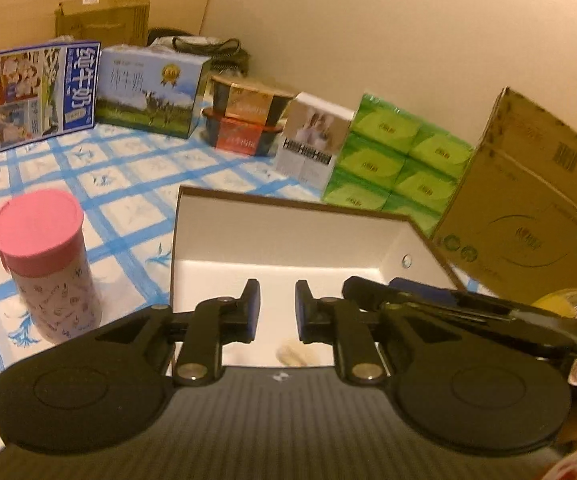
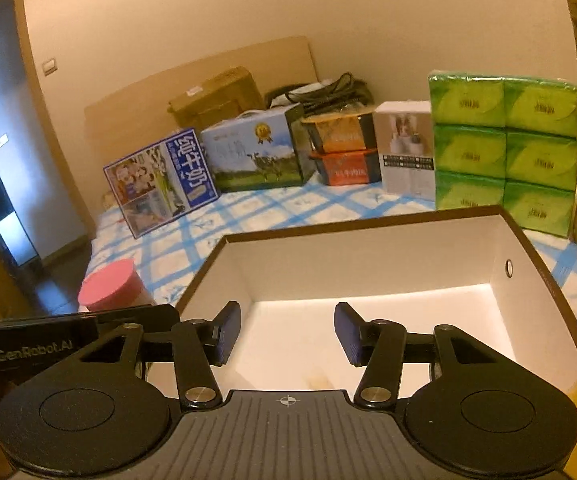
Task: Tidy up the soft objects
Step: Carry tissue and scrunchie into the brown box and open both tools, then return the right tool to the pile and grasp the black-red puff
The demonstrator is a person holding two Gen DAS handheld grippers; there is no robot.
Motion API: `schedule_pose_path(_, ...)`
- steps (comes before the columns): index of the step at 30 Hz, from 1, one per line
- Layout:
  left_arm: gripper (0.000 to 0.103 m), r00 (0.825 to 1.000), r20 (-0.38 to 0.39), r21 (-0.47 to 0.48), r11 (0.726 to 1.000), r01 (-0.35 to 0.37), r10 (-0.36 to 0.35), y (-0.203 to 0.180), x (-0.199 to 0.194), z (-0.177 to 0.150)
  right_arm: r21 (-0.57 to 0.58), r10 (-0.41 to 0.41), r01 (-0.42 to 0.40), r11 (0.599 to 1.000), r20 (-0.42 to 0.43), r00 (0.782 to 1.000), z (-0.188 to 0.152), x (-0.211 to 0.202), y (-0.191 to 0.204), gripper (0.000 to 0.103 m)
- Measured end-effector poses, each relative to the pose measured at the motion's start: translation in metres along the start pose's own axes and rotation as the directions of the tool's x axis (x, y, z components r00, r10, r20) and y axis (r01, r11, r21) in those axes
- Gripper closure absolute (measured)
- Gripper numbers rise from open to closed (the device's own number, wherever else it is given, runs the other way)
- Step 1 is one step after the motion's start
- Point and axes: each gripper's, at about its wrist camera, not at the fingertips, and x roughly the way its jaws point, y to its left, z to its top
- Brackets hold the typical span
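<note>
Both claws, left claw (image 1: pixel 277 312) and right claw (image 2: pixel 287 334), are hovering open and empty over the white box (image 2: pixel 368 256), a pale soft lump (image 1: pixel 294 354) lying just beneath the left.

A blue-checked bed sheet (image 1: pixel 120 184) carries an open white box (image 1: pixel 272 236), pink-lidded canister (image 1: pixel 48 268), milk cartons (image 1: pixel 148 92) and green tissue packs (image 1: pixel 400 160).

"GenRobot.AI" printed on black housing (image 2: pixel 32 354) left of the tool; "纯牛奶" on blue milk carton (image 1: pixel 46 96) far ahead-left.
</note>
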Motion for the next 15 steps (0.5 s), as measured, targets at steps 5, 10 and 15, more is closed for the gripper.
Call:
schedule_pose_path(5,0.088,1.000,-0.025,-0.001,1.000,-0.017,0.017,0.005,0.007,-0.009,-0.037,-0.001,0.000,0.999,-0.011,1.000,-0.007,-0.004,0.002,0.051)
schedule_pose_path(10,0.085,0.999,-0.026,-0.008,1.000,-0.027,0.027,0.008,-0.003,-0.014,-0.075,0.023,-0.024,0.997,-0.017,1.000,-0.017,-0.021,0.012,0.051)
schedule_pose_path(15,0.084,0.999,-0.026,0.000,0.999,-0.040,0.040,0.004,-0.024,-0.024,-0.106,0.060,-0.062,0.992,-0.019,0.998,-0.030,-0.050,0.021,0.051)
